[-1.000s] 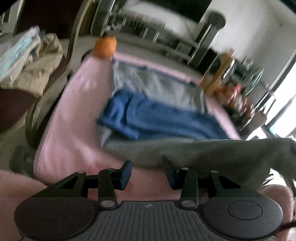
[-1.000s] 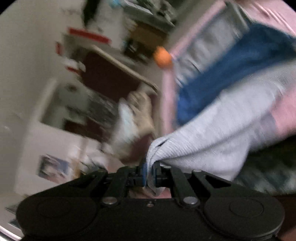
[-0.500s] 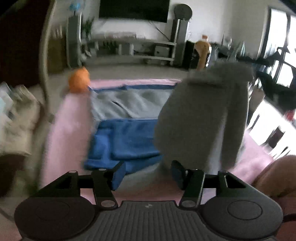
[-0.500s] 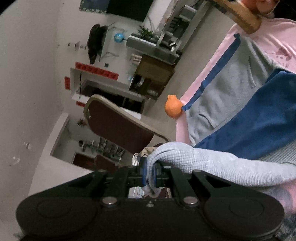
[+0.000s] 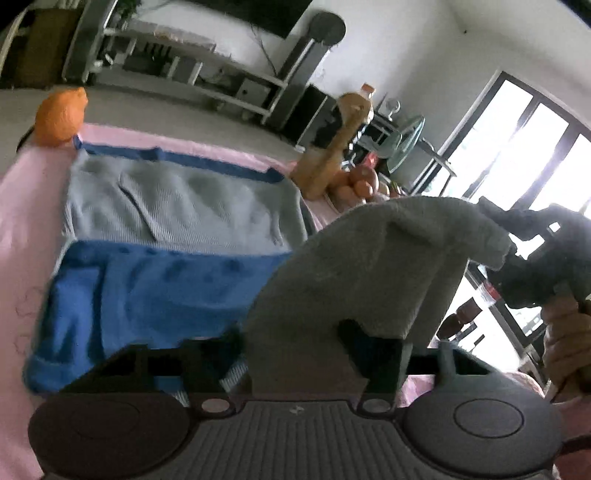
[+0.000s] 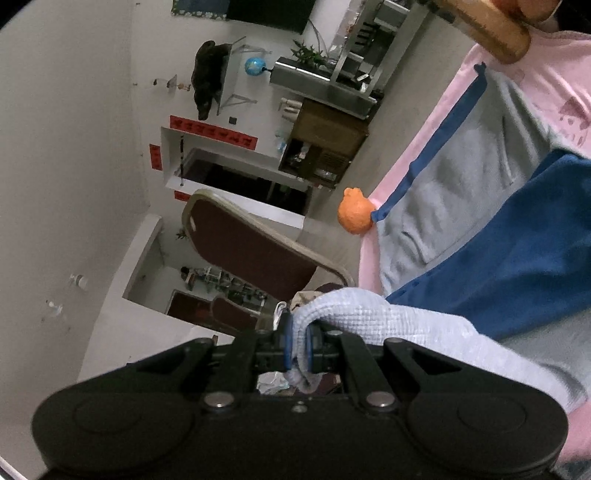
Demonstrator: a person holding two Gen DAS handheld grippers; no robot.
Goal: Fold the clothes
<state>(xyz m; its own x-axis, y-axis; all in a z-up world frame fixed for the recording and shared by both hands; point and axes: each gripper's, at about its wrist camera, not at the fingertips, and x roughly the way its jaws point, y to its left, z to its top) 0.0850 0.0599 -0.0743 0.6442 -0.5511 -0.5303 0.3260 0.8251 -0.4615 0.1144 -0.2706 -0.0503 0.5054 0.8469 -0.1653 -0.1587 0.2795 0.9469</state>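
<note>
While my right gripper clamps the grey garment, my left gripper sits wide apart around its hanging fold.

I was working in a home living room: a wall television above a low media shelf (a tall speaker beside it) and a padded chair.

Lifted grey garment blocks left hand-held gripper ahead; orange fruit at counter corner; left strip bare.
</note>
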